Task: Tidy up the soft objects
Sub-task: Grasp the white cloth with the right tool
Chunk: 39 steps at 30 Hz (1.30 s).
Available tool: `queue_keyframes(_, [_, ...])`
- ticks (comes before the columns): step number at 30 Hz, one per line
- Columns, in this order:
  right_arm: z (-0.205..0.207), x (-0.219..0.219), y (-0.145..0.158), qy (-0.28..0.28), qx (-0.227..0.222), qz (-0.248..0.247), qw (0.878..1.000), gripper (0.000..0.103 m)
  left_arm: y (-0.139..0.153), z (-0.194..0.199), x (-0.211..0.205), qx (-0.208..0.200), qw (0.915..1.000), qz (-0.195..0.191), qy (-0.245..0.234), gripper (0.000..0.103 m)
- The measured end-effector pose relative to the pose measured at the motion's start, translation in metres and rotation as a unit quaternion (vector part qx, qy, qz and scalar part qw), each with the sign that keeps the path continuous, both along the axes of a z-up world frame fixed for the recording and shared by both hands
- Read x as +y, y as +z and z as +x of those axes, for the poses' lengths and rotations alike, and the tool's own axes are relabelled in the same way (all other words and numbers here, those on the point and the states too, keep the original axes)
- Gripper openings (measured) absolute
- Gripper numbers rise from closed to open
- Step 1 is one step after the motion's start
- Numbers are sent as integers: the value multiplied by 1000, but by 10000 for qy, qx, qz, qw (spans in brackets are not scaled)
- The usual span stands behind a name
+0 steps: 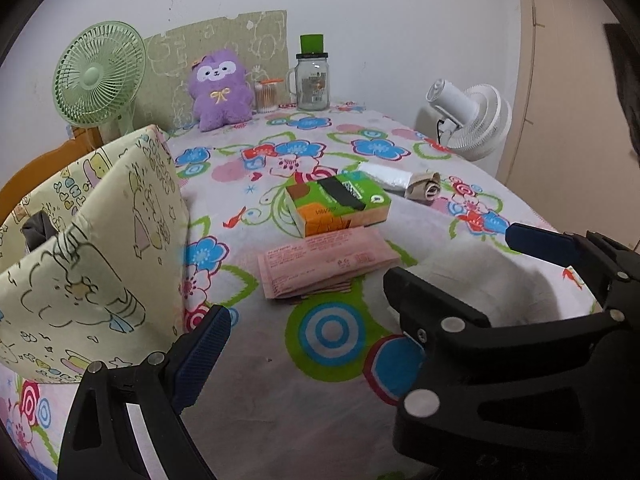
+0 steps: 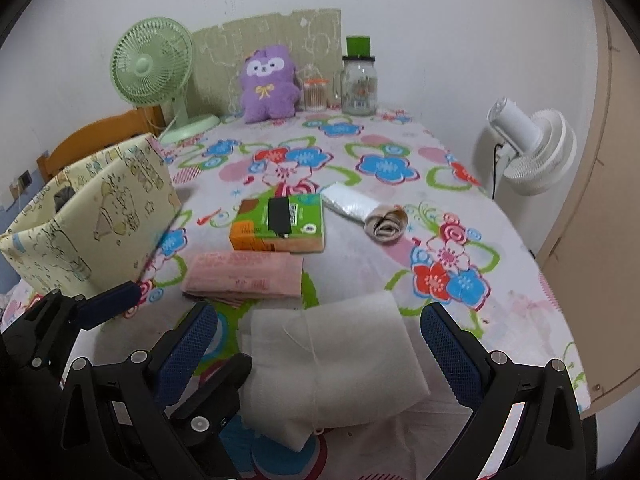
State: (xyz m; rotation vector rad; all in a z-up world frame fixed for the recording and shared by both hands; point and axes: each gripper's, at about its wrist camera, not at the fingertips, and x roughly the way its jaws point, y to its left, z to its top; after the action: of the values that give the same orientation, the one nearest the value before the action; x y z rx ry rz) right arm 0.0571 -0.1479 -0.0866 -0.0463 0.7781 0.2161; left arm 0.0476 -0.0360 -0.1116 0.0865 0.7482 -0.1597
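A folded white cloth (image 2: 336,356) lies on the flowered table at the near edge, between the open fingers of my right gripper (image 2: 324,344), which is empty. My left gripper (image 1: 368,276) is open and empty above the table, just left of the cloth (image 1: 476,284). A pink pack (image 1: 328,264) (image 2: 244,276), a green-and-orange tissue pack (image 1: 340,204) (image 2: 280,224), a silver pouch (image 2: 348,204) and rolled beige socks (image 1: 426,186) (image 2: 386,224) lie mid-table. A yellow fabric bin (image 1: 92,248) (image 2: 92,224) stands at the left, with something dark inside.
A purple plush (image 1: 220,88) (image 2: 270,84), a cotton-swab jar (image 2: 315,94), a glass mug jar (image 1: 312,80) and a green fan (image 1: 96,76) stand along the back wall. A white fan (image 2: 528,148) stands right of the table. An orange chair (image 2: 100,136) is behind the bin.
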Motion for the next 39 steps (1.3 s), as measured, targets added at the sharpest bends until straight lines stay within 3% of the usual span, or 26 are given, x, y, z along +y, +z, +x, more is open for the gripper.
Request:
queue_keyframes(6, [8, 4, -14, -22, 257, -17, 9997, 103, -9, 1, 1, 97, 9999, 117, -30, 95])
queue_keyframes(12, [17, -2, -22, -166, 476, -74, 9987, 94, -12, 3, 0, 121, 9998, 131, -99, 96])
queue_keyframes(18, [17, -3, -20, -177, 426, -145, 9988, 72, -11, 7, -3, 141, 9997, 119, -154, 96])
queue_keyframes(20, [16, -4, -17, -188, 333, -229, 9990, 57, -10, 7, -7, 112, 9996, 162, -201, 95])
queue_keyframes(23, [17, -10, -12, -221, 262, -143, 9993, 47, -7, 11, -10, 68, 9997, 158, -188, 95])
queue_keyframes(29, [22, -20, -8, -277, 182, -48, 9994, 41, -5, 23, -17, 121, 9998, 103, -143, 95])
queue_keyframes(39, [37, -37, -4, -549, 95, 134, 9984, 39, 1, 46, -23, 106, 9996, 248, -45, 95])
